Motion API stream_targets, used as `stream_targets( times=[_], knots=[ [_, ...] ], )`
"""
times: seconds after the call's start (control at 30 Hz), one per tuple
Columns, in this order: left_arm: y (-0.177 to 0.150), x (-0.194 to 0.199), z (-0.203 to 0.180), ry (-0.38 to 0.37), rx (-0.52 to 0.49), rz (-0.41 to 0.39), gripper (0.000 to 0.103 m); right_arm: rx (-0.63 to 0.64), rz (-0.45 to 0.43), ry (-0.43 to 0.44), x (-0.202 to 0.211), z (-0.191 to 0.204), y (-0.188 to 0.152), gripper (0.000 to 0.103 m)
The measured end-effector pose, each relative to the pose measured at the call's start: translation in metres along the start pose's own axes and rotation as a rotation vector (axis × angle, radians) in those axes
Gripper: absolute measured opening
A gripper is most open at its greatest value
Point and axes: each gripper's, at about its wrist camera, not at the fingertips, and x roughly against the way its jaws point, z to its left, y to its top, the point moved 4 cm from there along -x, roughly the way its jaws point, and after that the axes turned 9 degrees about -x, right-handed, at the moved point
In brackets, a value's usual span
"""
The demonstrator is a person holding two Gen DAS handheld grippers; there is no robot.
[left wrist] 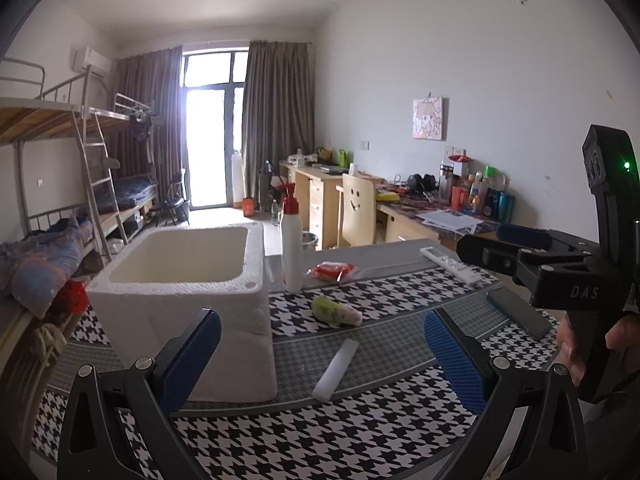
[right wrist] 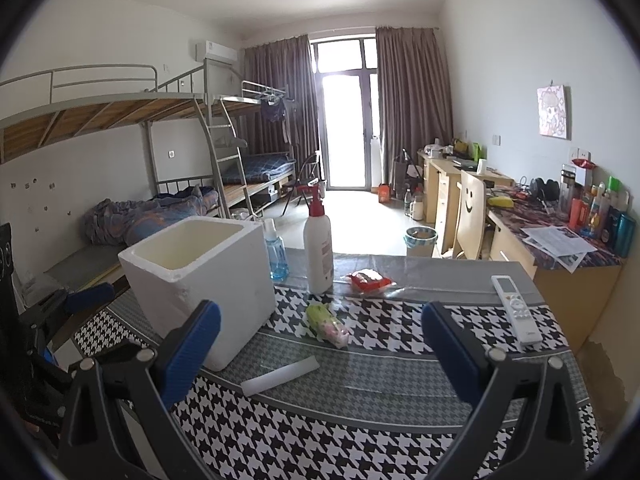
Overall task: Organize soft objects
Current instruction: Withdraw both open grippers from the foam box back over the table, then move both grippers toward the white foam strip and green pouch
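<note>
A white foam box (left wrist: 180,280) (right wrist: 200,280) stands open and empty on the left of the houndstooth table. A green and pink soft pack (left wrist: 336,311) (right wrist: 326,324) lies mid-table. A red soft packet (left wrist: 331,271) (right wrist: 370,279) lies behind it. A white foam strip (left wrist: 335,369) (right wrist: 280,375) lies nearest. My left gripper (left wrist: 320,364) is open and empty, above the near table edge. My right gripper (right wrist: 320,360) is open and empty too; it also shows from the side in the left wrist view (left wrist: 520,248).
A white spray bottle (left wrist: 291,240) (right wrist: 318,240) stands behind the soft pack. A blue liquid bottle (right wrist: 276,250) stands by the box. A white remote (left wrist: 451,265) (right wrist: 516,306) and a dark phone (left wrist: 518,312) lie on the right. Desks and bunk beds stand beyond.
</note>
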Motion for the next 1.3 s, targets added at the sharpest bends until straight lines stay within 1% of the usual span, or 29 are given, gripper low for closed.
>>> stream_targets(
  times=[0.4, 0.57, 0.77, 0.93, 1.2, 1.3],
  knots=[
    [-0.007, -0.024, -0.01, -0.023, -0.002, 0.039, 0.102, 0.008, 0.054, 0.006, -0.018, -0.019, 0.0, 0.102],
    [-0.017, -0.04, -0.014, -0.029, 0.003, 0.08, 0.102, -0.01, 0.085, 0.017, -0.027, -0.03, 0.0, 0.102],
    [-0.025, -0.059, -0.021, -0.048, 0.017, 0.117, 0.102, 0.023, 0.121, 0.015, -0.039, -0.037, -0.002, 0.102],
    [-0.03, -0.071, -0.031, -0.073, 0.006, 0.139, 0.102, 0.024, 0.159, 0.028, -0.051, -0.043, -0.004, 0.102],
    [-0.037, -0.087, -0.032, -0.069, 0.014, 0.172, 0.102, 0.056, 0.188, 0.04, -0.064, -0.045, -0.005, 0.102],
    [-0.039, -0.093, -0.033, -0.079, 0.022, 0.192, 0.102, 0.056, 0.198, 0.041, -0.07, -0.046, -0.006, 0.102]
  ],
)
